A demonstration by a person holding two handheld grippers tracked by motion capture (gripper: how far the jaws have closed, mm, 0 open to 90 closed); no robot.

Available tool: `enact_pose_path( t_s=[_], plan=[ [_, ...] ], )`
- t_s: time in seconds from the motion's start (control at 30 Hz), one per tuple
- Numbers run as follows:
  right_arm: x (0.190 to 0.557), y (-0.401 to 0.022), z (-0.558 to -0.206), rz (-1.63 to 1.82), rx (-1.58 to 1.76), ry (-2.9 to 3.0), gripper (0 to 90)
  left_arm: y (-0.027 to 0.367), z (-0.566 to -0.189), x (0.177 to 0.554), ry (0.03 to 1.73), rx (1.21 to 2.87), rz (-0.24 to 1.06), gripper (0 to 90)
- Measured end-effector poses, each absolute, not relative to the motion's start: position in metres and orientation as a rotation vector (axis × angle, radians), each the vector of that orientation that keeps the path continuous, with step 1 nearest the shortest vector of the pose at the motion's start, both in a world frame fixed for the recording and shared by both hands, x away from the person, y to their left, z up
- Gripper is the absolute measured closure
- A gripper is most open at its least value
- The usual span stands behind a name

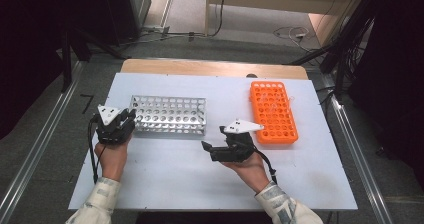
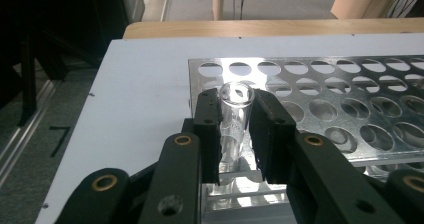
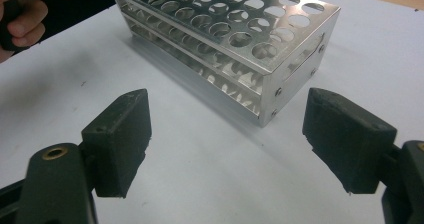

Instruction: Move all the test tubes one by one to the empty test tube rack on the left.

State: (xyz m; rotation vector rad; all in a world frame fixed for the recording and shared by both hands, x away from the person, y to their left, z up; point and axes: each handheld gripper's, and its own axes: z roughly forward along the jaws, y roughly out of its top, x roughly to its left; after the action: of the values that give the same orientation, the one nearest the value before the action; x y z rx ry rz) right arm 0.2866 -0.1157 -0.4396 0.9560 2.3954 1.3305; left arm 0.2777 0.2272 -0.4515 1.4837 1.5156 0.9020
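Note:
A clear test tube (image 2: 234,120) stands upright in a corner hole of the metal rack (image 2: 325,84), at the rack's left end. My left gripper (image 2: 236,99) is shut on the test tube, a black pad on each side just below its rim. In the high view the left gripper (image 1: 127,118) sits against the left end of the metal rack (image 1: 169,115). My right gripper (image 1: 214,138) hovers over the table in front of the rack's right end. Its jaws (image 3: 227,109) stand wide open with nothing between them, facing the metal rack (image 3: 225,29).
An orange tube rack (image 1: 272,111) lies at the right of the white table top (image 1: 165,174), with several clear tubes in it. The person's left hand (image 3: 25,14) shows in the right gripper view. Cables and dark stands lie on the floor beyond the table.

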Motion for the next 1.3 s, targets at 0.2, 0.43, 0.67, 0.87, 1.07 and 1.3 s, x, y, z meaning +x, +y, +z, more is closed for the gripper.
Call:
enact_pose_path(
  t_s=[0.2, 0.43, 0.67, 0.87, 1.07, 1.3],
  plan=[
    [0.287, -0.117, -0.439, 1.329, 0.954, 2.391, 18.1, 0.226, -0.448, 0.275, 1.498, 1.462, 0.869, 60.4],
    [0.29, -0.123, -0.438, 1.326, 0.98, 2.371, 18.1, 0.221, -0.44, 0.267, 1.491, 1.444, 0.859, 44.6],
    [0.294, -0.135, -0.436, 1.317, 1.006, 2.338, 18.1, 0.215, -0.43, 0.255, 1.473, 1.431, 0.823, 29.0],
    [0.298, -0.149, -0.435, 1.297, 1.039, 2.297, 18.1, 0.204, -0.43, 0.249, 1.445, 1.45, 0.789, 20.5],
    [0.307, -0.173, -0.436, 1.274, 1.103, 2.237, 19.6, 0.192, -0.432, 0.246, 1.396, 1.475, 0.755, 20.0],
    [0.312, -0.2, -0.433, 1.25, 1.165, 2.172, 19.7, 0.189, -0.431, 0.245, 1.38, 1.489, 0.743, 20.0]
  ],
)
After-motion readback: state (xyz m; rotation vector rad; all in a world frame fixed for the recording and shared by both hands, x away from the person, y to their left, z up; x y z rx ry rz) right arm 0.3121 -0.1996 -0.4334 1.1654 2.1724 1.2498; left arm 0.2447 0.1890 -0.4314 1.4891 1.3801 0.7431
